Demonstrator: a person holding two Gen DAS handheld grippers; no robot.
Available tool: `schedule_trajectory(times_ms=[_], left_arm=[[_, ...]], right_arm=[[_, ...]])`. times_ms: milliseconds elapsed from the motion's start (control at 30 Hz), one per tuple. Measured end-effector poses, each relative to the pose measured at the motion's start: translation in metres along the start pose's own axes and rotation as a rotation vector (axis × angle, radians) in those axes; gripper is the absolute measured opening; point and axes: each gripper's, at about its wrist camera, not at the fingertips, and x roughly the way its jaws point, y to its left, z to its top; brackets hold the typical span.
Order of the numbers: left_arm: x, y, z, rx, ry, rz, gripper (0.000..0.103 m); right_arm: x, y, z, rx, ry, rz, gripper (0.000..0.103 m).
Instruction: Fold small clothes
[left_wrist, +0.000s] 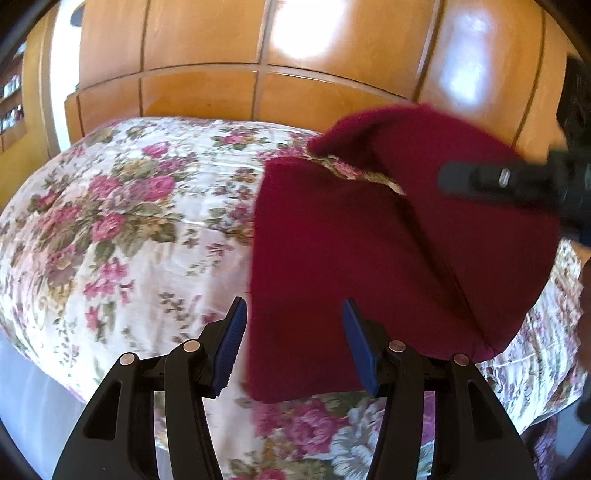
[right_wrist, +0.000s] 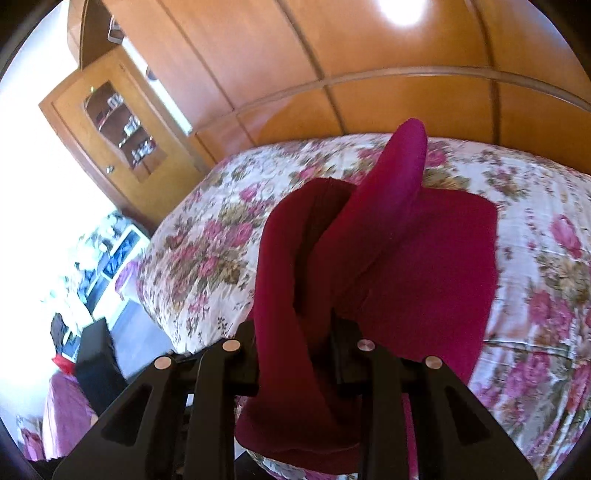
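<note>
Wooden wardrobe panels (left_wrist: 207, 37) stand behind a bed (left_wrist: 110, 221) with a flowered cover. On the bed lies a dark red garment (left_wrist: 332, 258), partly flat. The right hand-held gripper (right_wrist: 295, 343) is clamped on a bunched edge of it and holds this part up above the flat part. The left hand-held gripper (left_wrist: 293, 332) hovers at the garment's near edge, its blue pads (left_wrist: 231, 347) apart and holding nothing.

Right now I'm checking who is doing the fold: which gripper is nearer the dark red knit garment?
Right. The right gripper has its jaws shut on a bunched fold of the dark red knit garment; the left gripper hovers open over its near edge.
</note>
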Motion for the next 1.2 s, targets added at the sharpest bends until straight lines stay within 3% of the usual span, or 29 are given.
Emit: schedule_trajectory(times_ms=[133, 333, 400, 433, 500, 600, 867, 1033, 1067, 1133, 1167, 1200], left_arm=[[-0.012, 0.038, 0.005, -0.113, -0.001, -0.042, 0.052], [-0.023, 0.078, 0.012, -0.3, 0.005, -0.214, 0.052], [-0.024, 0.079, 0.016, -0.327, 0.006, -0.271, 0.054], [-0.025, 0.078, 0.019, -0.335, 0.006, -0.298, 0.056], [-0.026, 0.077, 0.024, -0.356, 0.003, -0.347, 0.067], [-0.019, 0.074, 0.035, -0.39, 0.025, -0.412, 0.069], [0.015, 0.059, 0.065, -0.411, 0.153, -0.508, 0.078], [0.042, 0.035, 0.078, -0.346, 0.251, -0.463, 0.078], [0.047, 0.029, 0.079, -0.326, 0.272, -0.45, 0.076], [0.052, 0.019, 0.081, -0.268, 0.284, -0.399, 0.059], [0.052, 0.015, 0.082, -0.235, 0.278, -0.363, 0.036], [0.05, 0.01, 0.084, -0.182, 0.265, -0.316, 0.02]], right_arm=[[0.027, 0.018, -0.011, -0.06, 0.047, -0.02, 0.024], [0.048, 0.037, -0.03, -0.139, 0.076, -0.006, 0.032], [0.04, 0.036, -0.032, -0.137, 0.054, 0.053, 0.042], [0.032, 0.033, -0.033, -0.12, 0.042, 0.102, 0.057], [0.016, 0.031, -0.036, -0.105, 0.015, 0.158, 0.06], [-0.017, 0.021, -0.047, -0.111, -0.034, 0.176, 0.062], [-0.058, -0.023, -0.094, -0.108, -0.048, -0.043, 0.064], [-0.045, -0.024, -0.11, -0.152, -0.04, -0.151, 0.056], [-0.041, -0.021, -0.11, -0.167, -0.044, -0.163, 0.053], [-0.035, -0.018, -0.11, -0.193, -0.055, -0.189, 0.049], [-0.031, -0.015, -0.109, -0.212, -0.061, -0.207, 0.046], [-0.024, -0.014, -0.107, -0.233, -0.063, -0.234, 0.042]])
